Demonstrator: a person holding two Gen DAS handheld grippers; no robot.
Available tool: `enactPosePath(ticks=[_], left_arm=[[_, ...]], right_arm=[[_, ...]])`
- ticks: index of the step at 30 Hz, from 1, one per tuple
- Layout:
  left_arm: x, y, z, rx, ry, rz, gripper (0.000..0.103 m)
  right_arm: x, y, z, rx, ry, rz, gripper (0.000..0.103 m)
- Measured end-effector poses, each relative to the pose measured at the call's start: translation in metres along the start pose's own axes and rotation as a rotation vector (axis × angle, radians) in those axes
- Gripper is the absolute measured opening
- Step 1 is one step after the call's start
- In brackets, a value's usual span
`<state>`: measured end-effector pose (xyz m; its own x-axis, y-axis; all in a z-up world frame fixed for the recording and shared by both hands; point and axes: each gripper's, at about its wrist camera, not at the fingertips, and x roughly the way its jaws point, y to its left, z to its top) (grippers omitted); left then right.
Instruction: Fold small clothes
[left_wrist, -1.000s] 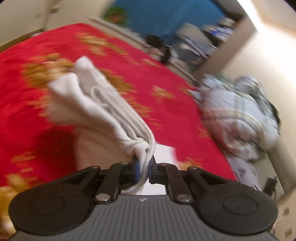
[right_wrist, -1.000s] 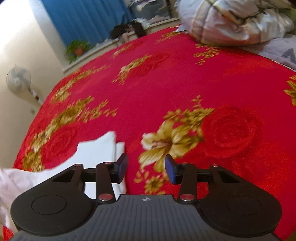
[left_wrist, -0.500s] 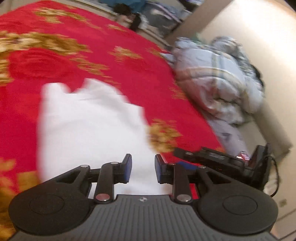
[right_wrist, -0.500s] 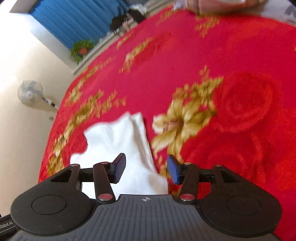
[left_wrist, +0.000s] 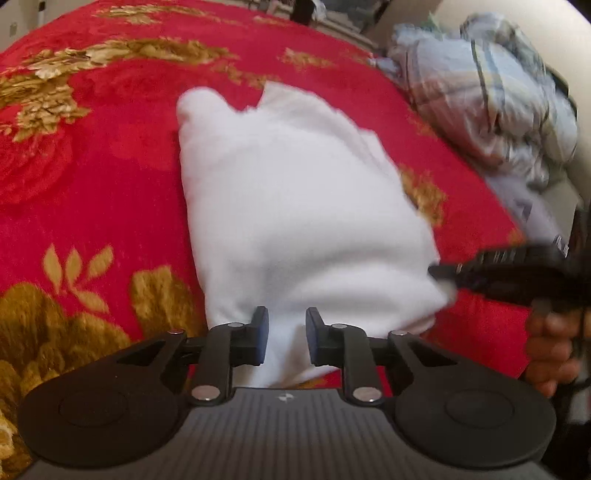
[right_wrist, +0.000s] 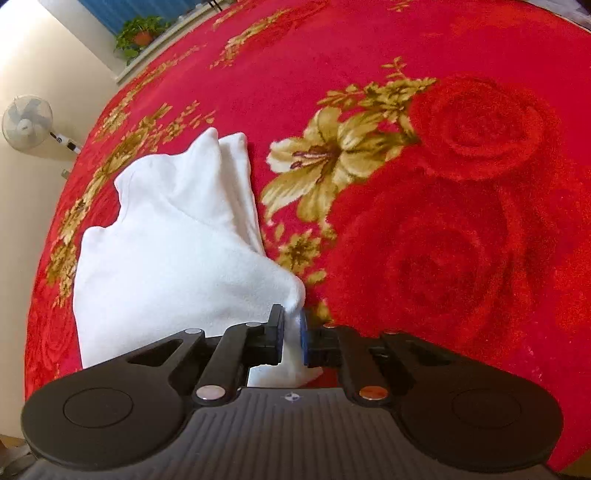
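- Red floral bedding (left_wrist: 110, 177) covered the work surface; a crumpled striped quilt (left_wrist: 491, 107) lay at its far edge, and a standing fan (right_wrist: 26, 122) and a potted plant (right_wrist: 138, 31) stood beyond the bed.
- One white garment (left_wrist: 295, 206) lay flat on the bedding, near the edge closest to both cameras.
- Change, left gripper (left_wrist: 284, 338): a second earlier it held the bunched garment aloft with the jaws clamped on it. Its jaws now stood parted, with cloth visible in the gap but neither pad pressing on it; the garment was released and laid down.
- Change, right gripper (right_wrist: 292, 338): a second earlier its jaws stood wide over bare bedding beside the cloth. They had just been closing and were now clenched on the garment's near right corner, which puckered up between the pads.
- In the left wrist view the right gripper appeared at the garment's right corner, held by a person's hand (left_wrist: 550, 347).
- Judgement: the lay-down step appeared complete and the next fold appeared to be starting from the right corner.
- Count: one garment, two grippers, one visible hand, one quilt, one fan, one plant.
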<state>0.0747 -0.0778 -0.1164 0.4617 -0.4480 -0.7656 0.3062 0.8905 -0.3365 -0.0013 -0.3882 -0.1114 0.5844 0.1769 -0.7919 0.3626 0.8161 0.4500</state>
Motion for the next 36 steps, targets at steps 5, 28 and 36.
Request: enactPosePath(ticks=[5,28,36], left_arm=[[-0.013,0.028,0.022,-0.172,-0.090,-0.042,0.032],[-0.024,0.017,0.010,-0.140,-0.088,0.055,0.065],[0.003,0.011,-0.022,0.014,0.080,0.125,0.052]], right_arm=[[-0.004,-0.010,0.002,0.027,-0.004,0.026,0.014],[-0.044,-0.033,-0.013,0.030,0.014,0.044,0.004],[-0.056,-0.021,0.017,0.024,-0.213,0.072,0.045]])
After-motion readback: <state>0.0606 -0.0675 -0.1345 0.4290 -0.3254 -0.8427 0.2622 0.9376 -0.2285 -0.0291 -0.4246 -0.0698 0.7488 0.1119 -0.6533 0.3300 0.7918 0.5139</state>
